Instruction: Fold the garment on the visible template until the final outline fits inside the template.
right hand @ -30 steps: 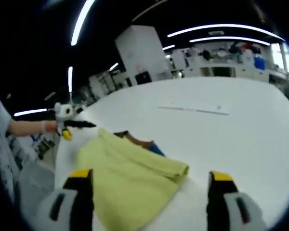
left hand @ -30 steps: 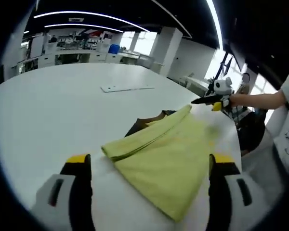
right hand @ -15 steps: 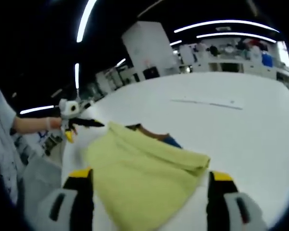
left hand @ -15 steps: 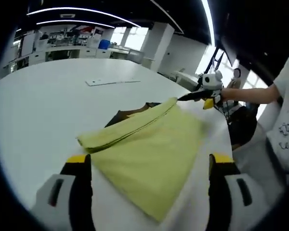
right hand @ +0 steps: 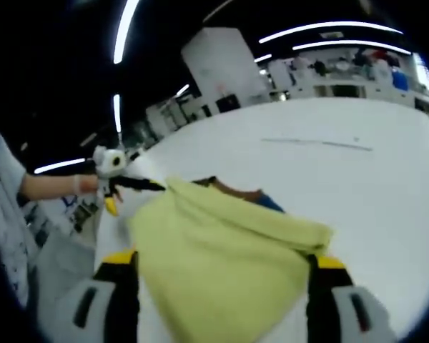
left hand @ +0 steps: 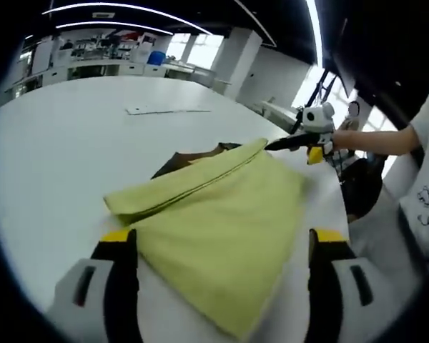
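Folded yellow garment (left hand: 222, 214) on white table (left hand: 50, 164), flat strip (left hand: 168, 111) beyond.

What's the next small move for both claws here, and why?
Probably lower both open claws, left claw and right claw, onto the folded yellow-green cloth garment; it lies between each pair of jaws ungripped, with the dark template peeking out behind.

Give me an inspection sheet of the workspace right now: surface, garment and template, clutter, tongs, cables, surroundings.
Surface: large white table, bare around the work.
Job's things: folded yellow-green cloth garment lying flat; dark brown template peeking out beyond its far edge.
Clutter: flat white strip farther across the table.
Tongs: left tongs and right tongs open, straddling the garment's near part, one at each side.
Cables: nothing seen.
Surroundings: open room, ceiling light strips, white pillar, benches behind.
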